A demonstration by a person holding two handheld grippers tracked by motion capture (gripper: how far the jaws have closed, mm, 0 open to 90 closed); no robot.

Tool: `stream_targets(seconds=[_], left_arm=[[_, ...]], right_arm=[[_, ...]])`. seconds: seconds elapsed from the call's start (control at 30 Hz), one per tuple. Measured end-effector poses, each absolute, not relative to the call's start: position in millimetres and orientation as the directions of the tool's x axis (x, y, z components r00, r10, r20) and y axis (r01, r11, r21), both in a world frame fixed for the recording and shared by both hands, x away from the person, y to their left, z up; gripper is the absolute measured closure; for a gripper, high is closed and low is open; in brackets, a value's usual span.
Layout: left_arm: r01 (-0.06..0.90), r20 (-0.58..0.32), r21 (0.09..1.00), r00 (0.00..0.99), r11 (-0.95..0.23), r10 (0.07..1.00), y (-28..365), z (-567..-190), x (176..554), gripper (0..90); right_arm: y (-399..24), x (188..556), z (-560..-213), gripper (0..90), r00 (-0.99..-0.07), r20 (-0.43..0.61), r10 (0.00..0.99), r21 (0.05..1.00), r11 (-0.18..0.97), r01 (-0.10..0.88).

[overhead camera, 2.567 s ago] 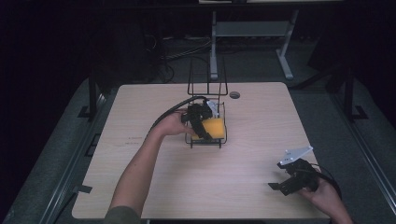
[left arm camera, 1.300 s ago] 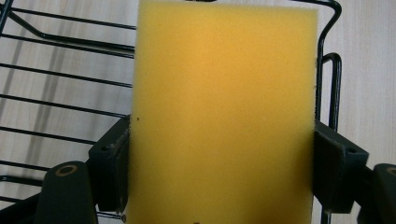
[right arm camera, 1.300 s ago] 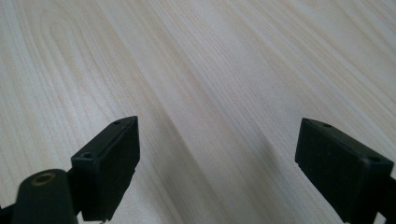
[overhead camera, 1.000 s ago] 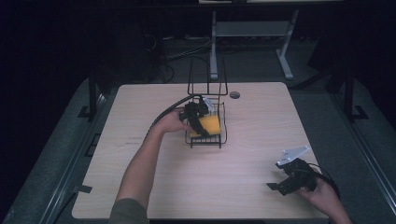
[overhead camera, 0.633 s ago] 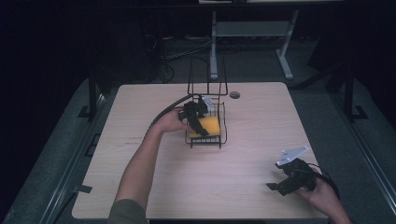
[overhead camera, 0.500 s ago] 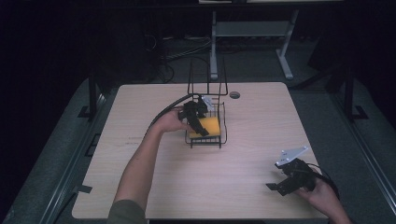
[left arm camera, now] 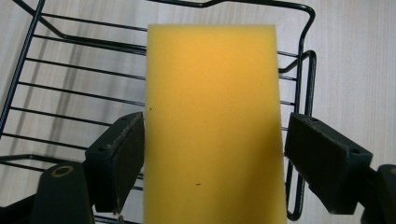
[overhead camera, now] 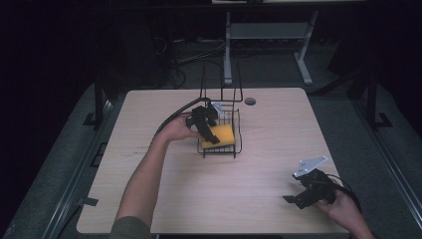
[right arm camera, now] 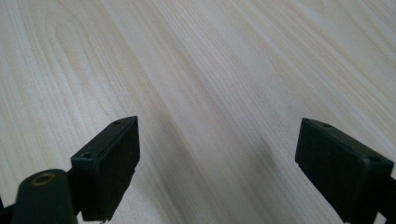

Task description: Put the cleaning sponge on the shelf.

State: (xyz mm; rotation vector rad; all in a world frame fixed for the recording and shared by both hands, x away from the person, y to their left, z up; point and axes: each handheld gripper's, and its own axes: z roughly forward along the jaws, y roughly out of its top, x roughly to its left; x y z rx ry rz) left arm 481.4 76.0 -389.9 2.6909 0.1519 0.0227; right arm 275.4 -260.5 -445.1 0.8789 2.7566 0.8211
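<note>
A yellow sponge lies in a black wire basket near the middle of the table. My left gripper reaches into the basket from the left. In the left gripper view the sponge sits between the two pads of the left gripper: the left pad touches its edge, a thin gap shows at the right pad, and the sponge's sides are straight and unsqueezed. The basket's wires run beneath it. My right gripper hovers low at the table's front right, open over bare wood.
The basket has a tall wire handle at its back. A small dark round grommet sits in the tabletop behind the basket. A grey metal stand is on the floor beyond the table's far edge.
The left hand and gripper have shifted slightly left and back at the basket, the sponge staying between the jaws. The right gripper has hardly moved.
</note>
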Motion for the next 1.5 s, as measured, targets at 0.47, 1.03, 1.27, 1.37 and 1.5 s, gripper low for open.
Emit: stream_targets(seconds=[0.47, 1.03, 1.27, 1.37, 1.5], left_arm=[[0.084, 0.023, 0.438, 0.994, -0.895, 0.105, 78.2, -379.3, 473.5, 20.5], [0.061, 0.031, 0.437, 0.996, -0.897, 0.083, 77.1, -372.6, 459.6, 20.8], [0.043, 0.033, 0.453, 0.997, -0.891, 0.065, 76.0, -372.6, 449.4, 20.9], [0.046, 0.026, 0.437, 0.998, -0.898, 0.063, 76.4, -375.4, 446.3, 20.8], [0.032, 0.039, 0.449, 0.998, -0.893, 0.055, 76.7, -374.9, 437.6, 20.7]], right_arm=[[-258.5, 274.8, -444.3, 13.6, -0.826, 0.029, 0.563, 0.537, 0.688, 0.488], [-255.7, 274.6, -444.4, 13.6, -0.828, 0.027, 0.56, 0.529, 0.695, 0.487], [-254.2, 274.5, -443.7, 13.6, -0.831, 0.025, 0.555, 0.531, 0.697, 0.482], [-253.1, 274.6, -443.5, 13.6, -0.832, 0.023, 0.555, 0.53, 0.698, 0.481], [-252.4, 274.2, -443.0, 13.6, -0.833, 0.024, 0.553, 0.532, 0.698, 0.479]])
